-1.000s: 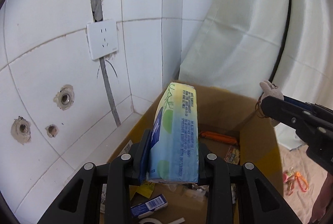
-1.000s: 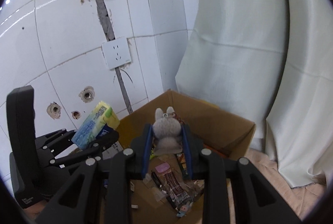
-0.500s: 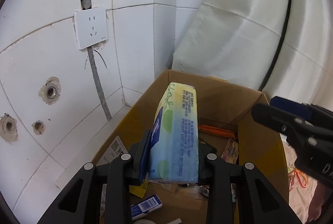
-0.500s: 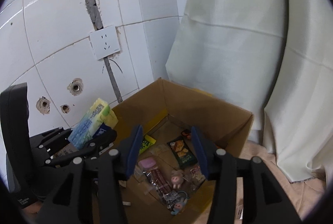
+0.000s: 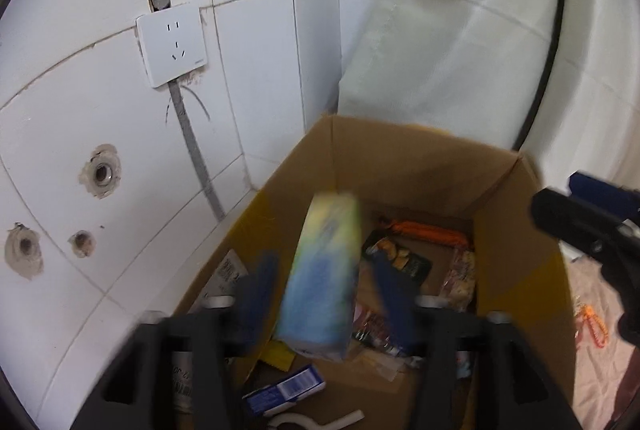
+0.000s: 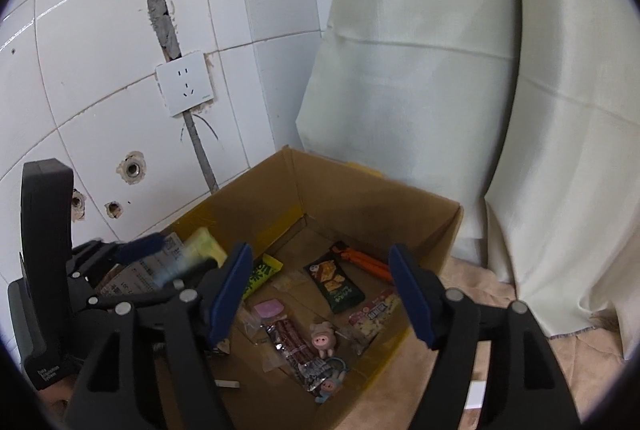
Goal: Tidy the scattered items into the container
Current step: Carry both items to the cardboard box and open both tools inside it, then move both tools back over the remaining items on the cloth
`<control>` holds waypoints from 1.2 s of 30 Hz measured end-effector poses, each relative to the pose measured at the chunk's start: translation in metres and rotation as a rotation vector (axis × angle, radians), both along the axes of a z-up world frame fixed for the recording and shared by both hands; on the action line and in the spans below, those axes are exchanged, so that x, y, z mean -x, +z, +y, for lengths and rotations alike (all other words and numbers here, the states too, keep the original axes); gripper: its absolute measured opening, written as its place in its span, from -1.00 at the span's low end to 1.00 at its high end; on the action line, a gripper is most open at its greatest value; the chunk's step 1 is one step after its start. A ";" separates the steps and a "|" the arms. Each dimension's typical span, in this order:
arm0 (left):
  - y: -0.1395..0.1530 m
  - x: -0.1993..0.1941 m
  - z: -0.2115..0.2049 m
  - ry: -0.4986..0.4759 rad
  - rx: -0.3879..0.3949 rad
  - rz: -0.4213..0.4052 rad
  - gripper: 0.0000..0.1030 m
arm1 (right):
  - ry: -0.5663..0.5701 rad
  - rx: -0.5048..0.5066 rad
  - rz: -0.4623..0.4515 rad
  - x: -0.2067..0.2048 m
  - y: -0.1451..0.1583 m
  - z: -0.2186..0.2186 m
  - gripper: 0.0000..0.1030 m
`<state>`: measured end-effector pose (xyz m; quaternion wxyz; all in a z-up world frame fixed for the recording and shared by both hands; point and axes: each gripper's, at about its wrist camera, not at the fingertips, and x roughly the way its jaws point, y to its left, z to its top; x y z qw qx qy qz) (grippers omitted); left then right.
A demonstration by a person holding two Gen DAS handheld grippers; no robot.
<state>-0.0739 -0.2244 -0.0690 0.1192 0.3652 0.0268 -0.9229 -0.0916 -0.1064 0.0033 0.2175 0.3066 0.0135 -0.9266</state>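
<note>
With both claws hanging over the box [image 6: 416, 214], your left claw [image 5: 324, 294] stands spread, its pads clear of the tissue pack [image 5: 324, 278], which shows blurred and tilted between them above the box floor. Whether the pack touches anything you cannot tell. Your right claw [image 6: 320, 294] is spread wide too, with nothing between its pads. Down in the box lie a pig toy [image 6: 322, 338], a dark snack bag [image 6: 335, 282], an orange tool [image 6: 366, 262] and a green packet [image 6: 262, 272]. The box sits against the tiled wall [image 6: 100, 50], beside the curtain [image 6: 440, 70].
</note>
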 end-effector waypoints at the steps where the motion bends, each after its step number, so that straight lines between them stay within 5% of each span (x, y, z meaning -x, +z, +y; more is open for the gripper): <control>1: 0.002 -0.002 0.000 -0.015 -0.021 0.007 0.84 | 0.000 0.003 0.003 -0.001 0.001 0.002 0.45; 17: 0.025 -0.013 0.030 -0.062 0.000 0.065 0.99 | -0.077 0.021 0.070 -0.028 0.028 0.048 0.47; 27: 0.047 -0.014 0.142 -0.306 -0.026 0.129 0.99 | -0.242 0.025 0.091 -0.060 0.031 0.144 0.52; 36: 0.013 0.007 0.247 -0.446 -0.052 0.041 0.99 | -0.386 0.022 0.019 -0.086 -0.005 0.235 0.54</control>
